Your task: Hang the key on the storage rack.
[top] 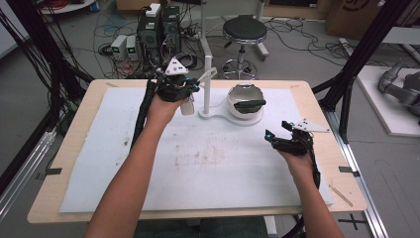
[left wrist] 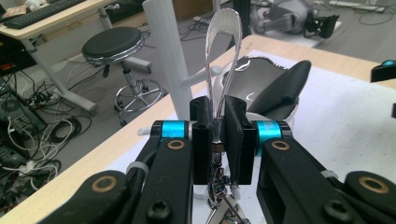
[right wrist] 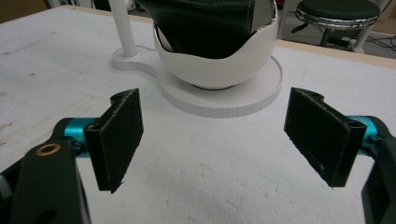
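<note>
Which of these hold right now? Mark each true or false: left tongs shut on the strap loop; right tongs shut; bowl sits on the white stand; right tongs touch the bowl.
1. The left tongs are shut on the strap loop. True.
2. The right tongs are shut. False: their jaws stand wide apart, holding nothing.
3. The bowl sits on the white stand. True.
4. The right tongs touch the bowl. False: they are short of it, over the white mat.

1. Behind the table's (top: pixel 69 144) far edge you had a black round stool (top: pixel 244 30) on the floor.
2. Left of that stool stood two dark computer towers (top: pixel 159 29) amid tangled cables (top: pixel 111 22).
3. Right of the table, a grey robot arm (top: pixel 399 85) lay on a white platform (top: pixel 386 109).
</note>
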Demonstrator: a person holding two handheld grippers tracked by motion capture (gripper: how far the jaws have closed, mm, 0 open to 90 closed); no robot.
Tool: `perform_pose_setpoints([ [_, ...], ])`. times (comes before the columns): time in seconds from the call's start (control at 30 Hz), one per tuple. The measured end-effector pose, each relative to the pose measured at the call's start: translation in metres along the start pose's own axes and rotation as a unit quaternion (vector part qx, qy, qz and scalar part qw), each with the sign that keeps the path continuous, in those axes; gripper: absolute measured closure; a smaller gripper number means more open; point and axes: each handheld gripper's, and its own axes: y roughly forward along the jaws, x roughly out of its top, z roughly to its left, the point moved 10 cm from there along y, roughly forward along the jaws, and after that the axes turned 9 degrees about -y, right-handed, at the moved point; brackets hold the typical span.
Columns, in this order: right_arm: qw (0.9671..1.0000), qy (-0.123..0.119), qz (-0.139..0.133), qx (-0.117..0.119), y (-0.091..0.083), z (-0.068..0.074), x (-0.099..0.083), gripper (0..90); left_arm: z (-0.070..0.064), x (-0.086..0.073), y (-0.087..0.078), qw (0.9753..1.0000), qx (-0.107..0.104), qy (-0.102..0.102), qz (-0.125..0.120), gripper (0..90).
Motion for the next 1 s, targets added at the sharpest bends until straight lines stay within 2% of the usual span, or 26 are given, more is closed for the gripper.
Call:
perform_pose_setpoints([
  [0.2,1.0,0.005,-0.001,0.0,-0.001,-0.002,0.0,20.0,0.001,-0.006,0.01,0.9999,0.012,0.004,0.012,81.3],
  [0.33,1.0,0.003,0.0,0.001,0.0,-0.001,-0.001,20.0,0.004,-0.01,0.014,0.9998,0.013,0.001,0.016,81.4],
  [0.6,1.0,0.003,0.0,0.001,0.0,-0.001,0.0,20.0,0.004,-0.017,0.024,0.9993,0.021,0.006,0.029,81.3],
  [1.0,1.0,0.002,-0.001,0.002,0.0,-0.001,0.0,20.0,0.009,-0.024,0.03,0.9983,0.035,0.007,0.045,81.3],
])
